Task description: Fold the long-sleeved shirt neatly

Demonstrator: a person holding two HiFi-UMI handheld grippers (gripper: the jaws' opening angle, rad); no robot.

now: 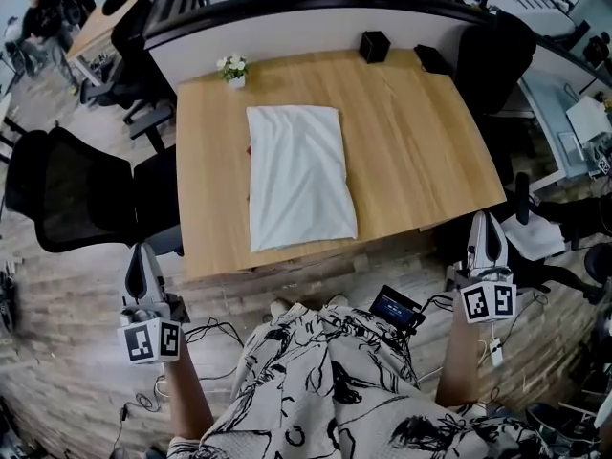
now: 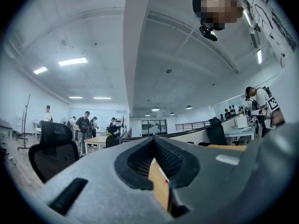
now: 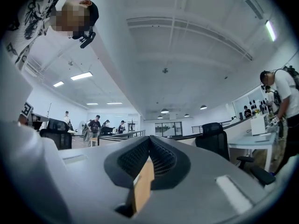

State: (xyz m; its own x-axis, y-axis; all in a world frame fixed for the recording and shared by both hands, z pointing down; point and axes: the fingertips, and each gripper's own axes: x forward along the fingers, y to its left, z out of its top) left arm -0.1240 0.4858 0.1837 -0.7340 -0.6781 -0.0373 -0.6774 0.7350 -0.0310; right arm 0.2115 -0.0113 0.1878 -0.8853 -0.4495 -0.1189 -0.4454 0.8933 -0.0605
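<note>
A white long-sleeved shirt (image 1: 299, 177) lies folded into a neat rectangle on the wooden table (image 1: 411, 151), left of centre. My left gripper (image 1: 142, 269) hangs off the table's near left corner, shut and holding nothing. My right gripper (image 1: 485, 238) is off the near right corner, also shut and holding nothing. In the left gripper view the left gripper (image 2: 154, 141) points level toward the table edge, jaws closed together. The right gripper (image 3: 149, 141) in its own view shows the same, with a strip of table edge seen through the notch.
A small potted plant (image 1: 232, 69) and a black box (image 1: 374, 45) stand at the table's far edge. Black office chairs (image 1: 67, 194) flank the table on both sides. Several people stand far off in the office (image 2: 85, 123). Cables and a device (image 1: 396, 306) lie on the floor.
</note>
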